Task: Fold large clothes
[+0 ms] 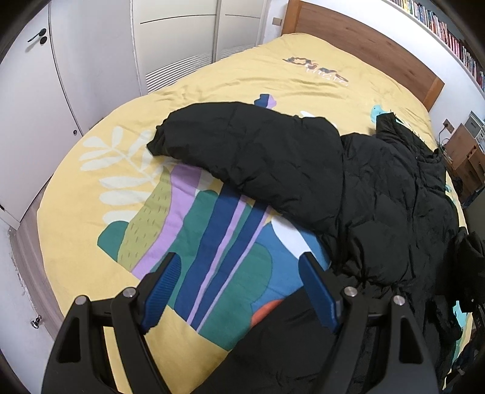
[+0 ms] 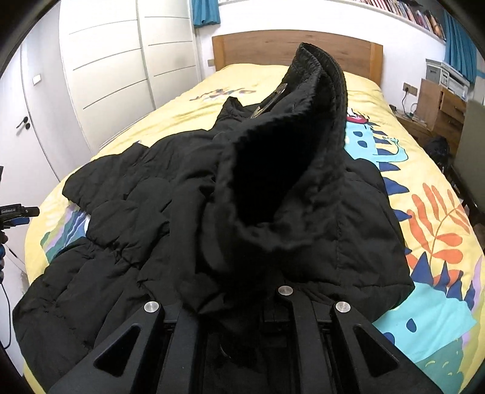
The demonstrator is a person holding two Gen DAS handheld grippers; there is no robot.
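A black puffer jacket [image 1: 379,197] lies spread on the bed, one sleeve [image 1: 242,145] stretched out to the left over the yellow patterned cover [image 1: 91,218]. My left gripper [image 1: 239,257] hovers open above the cover beside the jacket's hem, with nothing between its blue pads [image 1: 163,291]. In the right wrist view the jacket [image 2: 136,236] fills the middle. My right gripper [image 2: 242,291] is shut on a bunched part of it, and a sleeve with a ribbed cuff [image 2: 315,100] rises straight up from the grip. Fabric hides the right fingers.
White wardrobe doors [image 1: 91,75] run along the left side of the bed, and a wooden headboard [image 2: 297,48] stands at the far end. A wooden nightstand [image 2: 436,106] with cables and a chair [image 2: 473,157] stand on the right. Book shelves [image 1: 439,27] line the wall above.
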